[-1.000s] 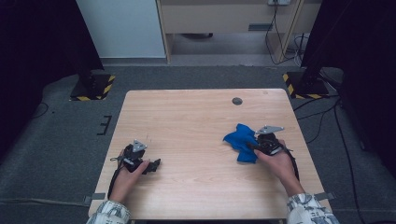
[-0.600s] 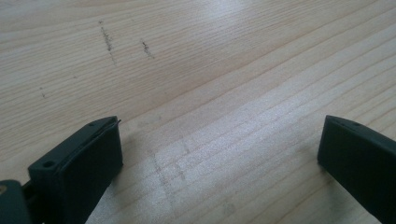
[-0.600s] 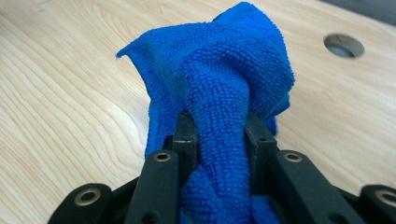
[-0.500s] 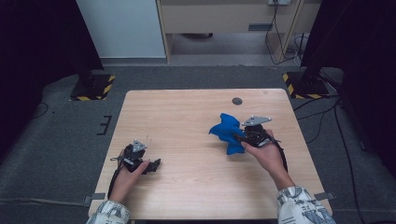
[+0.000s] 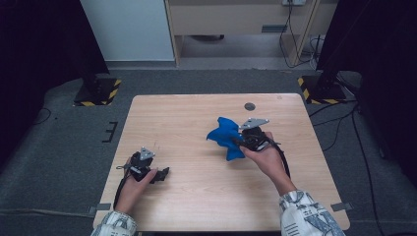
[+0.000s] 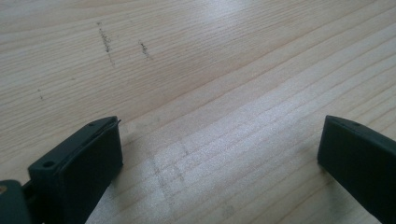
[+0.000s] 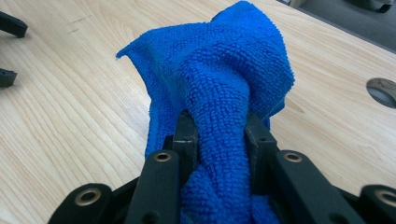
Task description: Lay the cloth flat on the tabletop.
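Two claws are at work over the wooden table (image 5: pixel 196 196), each in one hand. The right claw (image 7: pixel 218 135) has its jaws pinched narrow on a bunched fold of the blue cloth (image 7: pixel 219 79), which rises ahead of the jaws and drapes off to both sides, lifted clear of the wood at the grip, likely so it can be carried or shaken out. In the high view the cloth (image 5: pixel 225 136) hangs just left of that claw (image 5: pixel 241 141). The left claw (image 6: pixel 219 149) rests low near the table's front edge with jaws wide and nothing between them, well apart from the cloth, probably waiting to take a corner.
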`<state>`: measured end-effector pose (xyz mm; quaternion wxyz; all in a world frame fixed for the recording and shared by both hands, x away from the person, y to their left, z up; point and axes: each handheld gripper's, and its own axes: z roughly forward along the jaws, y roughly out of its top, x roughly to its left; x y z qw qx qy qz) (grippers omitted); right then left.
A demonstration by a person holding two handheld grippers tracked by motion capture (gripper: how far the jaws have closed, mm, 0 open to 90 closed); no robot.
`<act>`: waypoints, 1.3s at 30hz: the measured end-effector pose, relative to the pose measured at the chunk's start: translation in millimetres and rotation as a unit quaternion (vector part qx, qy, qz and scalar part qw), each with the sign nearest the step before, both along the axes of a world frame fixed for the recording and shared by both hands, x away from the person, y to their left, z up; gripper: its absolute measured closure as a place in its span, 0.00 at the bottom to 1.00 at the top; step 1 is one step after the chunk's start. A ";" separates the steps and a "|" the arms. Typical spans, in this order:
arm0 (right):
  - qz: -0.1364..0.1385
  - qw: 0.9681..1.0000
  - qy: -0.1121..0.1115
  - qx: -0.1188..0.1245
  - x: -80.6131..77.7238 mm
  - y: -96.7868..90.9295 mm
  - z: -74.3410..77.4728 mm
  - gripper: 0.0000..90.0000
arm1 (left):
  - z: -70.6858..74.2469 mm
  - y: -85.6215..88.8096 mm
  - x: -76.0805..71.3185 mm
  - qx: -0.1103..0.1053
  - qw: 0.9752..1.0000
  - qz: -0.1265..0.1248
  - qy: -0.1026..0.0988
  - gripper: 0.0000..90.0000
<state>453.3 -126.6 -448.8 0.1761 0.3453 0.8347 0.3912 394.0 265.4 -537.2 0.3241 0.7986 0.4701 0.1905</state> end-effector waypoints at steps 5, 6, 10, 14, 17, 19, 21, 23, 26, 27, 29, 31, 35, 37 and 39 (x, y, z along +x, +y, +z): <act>0.008 1.000 0.000 -0.005 2.0 12.7 0.7 0.79 | 0.0 -0.1 0.3 0.001 1.000 -0.001 0.000 0.00; 0.009 1.000 0.000 -0.005 2.2 15.1 0.8 0.79 | 0.0 -0.1 0.2 0.001 1.000 -0.001 0.000 0.00; 0.016 1.000 0.002 -0.010 3.4 25.5 -0.6 0.79 | 0.0 -0.1 0.3 0.001 1.000 -0.001 0.000 0.00; 0.021 1.000 0.006 -0.016 3.8 34.8 -5.4 0.79 | 0.0 -0.2 0.3 0.001 1.000 -0.002 0.000 0.00; 0.025 0.999 0.010 -0.019 3.8 43.5 -11.1 0.79 | 0.0 -0.4 0.3 0.000 1.000 -0.001 0.000 0.00; 0.027 0.999 0.013 -0.022 3.6 47.1 -14.9 0.79 | 0.0 -0.4 0.4 0.000 1.000 -0.002 0.000 0.00; 0.029 0.999 0.016 -0.025 3.3 50.3 -19.1 0.79 | 0.0 -0.5 0.4 0.000 1.000 -0.002 0.000 0.00; 0.028 0.999 0.022 -0.029 3.4 53.4 -25.4 0.79 | 0.0 -0.7 0.5 0.000 1.000 -0.002 0.000 0.00; 0.029 0.999 0.033 -0.031 1.8 59.7 -36.7 0.79 | 0.0 -0.8 0.5 0.000 1.000 -0.002 0.000 0.00; 0.029 0.998 0.036 -0.032 1.3 61.2 -39.0 0.79 | 0.0 -0.9 0.5 0.000 1.000 -0.002 0.000 0.00; 0.029 0.998 0.040 -0.034 0.1 64.3 -44.3 0.78 | -0.1 -1.1 0.6 -0.001 1.000 -0.002 0.000 0.00; 0.030 0.998 0.042 -0.040 -0.6 67.0 -49.7 0.78 | -0.1 -1.2 0.6 -0.001 1.000 -0.003 0.000 0.00; 0.020 0.997 0.048 -0.051 -3.7 69.3 -60.9 0.77 | -0.1 -1.5 0.5 -0.001 1.000 -0.002 0.000 0.00; 0.016 0.997 0.048 -0.051 -6.6 68.9 -66.1 0.77 | 0.0 -2.0 0.6 0.000 1.000 -0.003 0.000 0.00; 0.010 0.998 0.049 -0.038 -8.9 66.1 -69.2 0.76 | -0.1 -2.7 0.8 0.000 1.000 -0.004 0.000 0.00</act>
